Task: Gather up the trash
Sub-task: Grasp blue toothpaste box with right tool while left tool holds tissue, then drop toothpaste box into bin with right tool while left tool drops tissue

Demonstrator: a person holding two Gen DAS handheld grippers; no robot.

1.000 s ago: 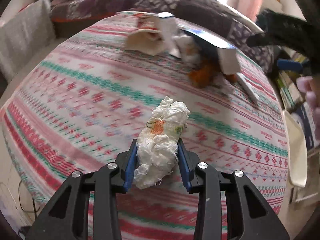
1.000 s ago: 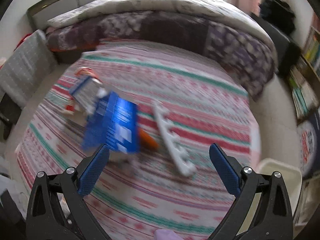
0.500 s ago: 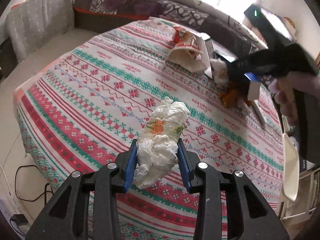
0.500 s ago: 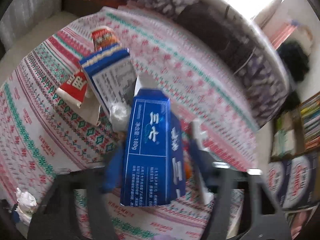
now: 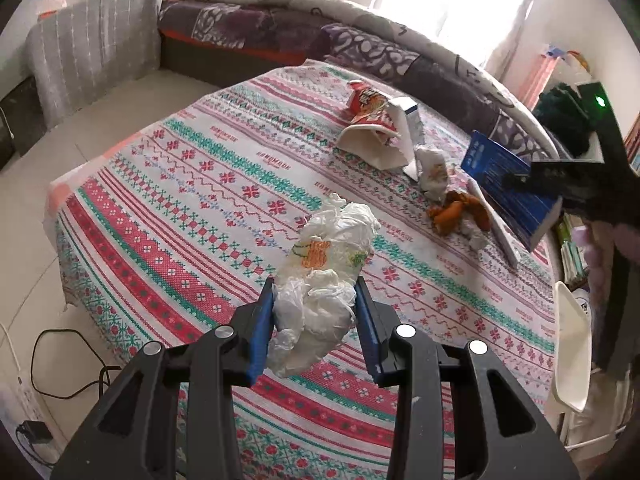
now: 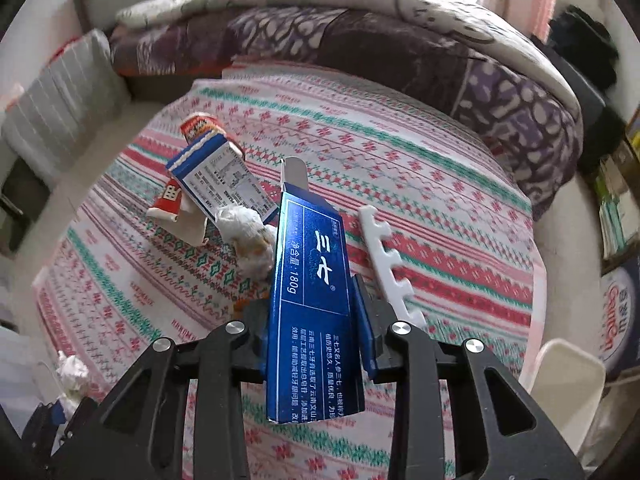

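My left gripper (image 5: 316,320) is shut on a crumpled white plastic bag (image 5: 326,276) and holds it above the patterned tablecloth (image 5: 192,208). My right gripper (image 6: 316,328) is shut on a blue toothpaste box (image 6: 312,300), lifted off the table; the box also shows in the left wrist view (image 5: 508,188). On the cloth lie a red snack wrapper (image 5: 366,106), a blue-and-white carton (image 6: 218,178), a crumpled tissue (image 6: 250,236), orange peel scraps (image 5: 456,214) and a white notched plastic strip (image 6: 390,268).
A white bin (image 6: 560,388) stands at the table's right edge, also in the left wrist view (image 5: 572,344). A sofa with purple patterned covers (image 6: 360,48) runs behind the table. Cables (image 5: 52,360) lie on the floor at the left. Bookshelves (image 6: 616,208) stand on the right.
My right gripper has closed on the blue toothpaste box and lifted it off the table. My left gripper has pulled back and risen with the plastic bag still in it.
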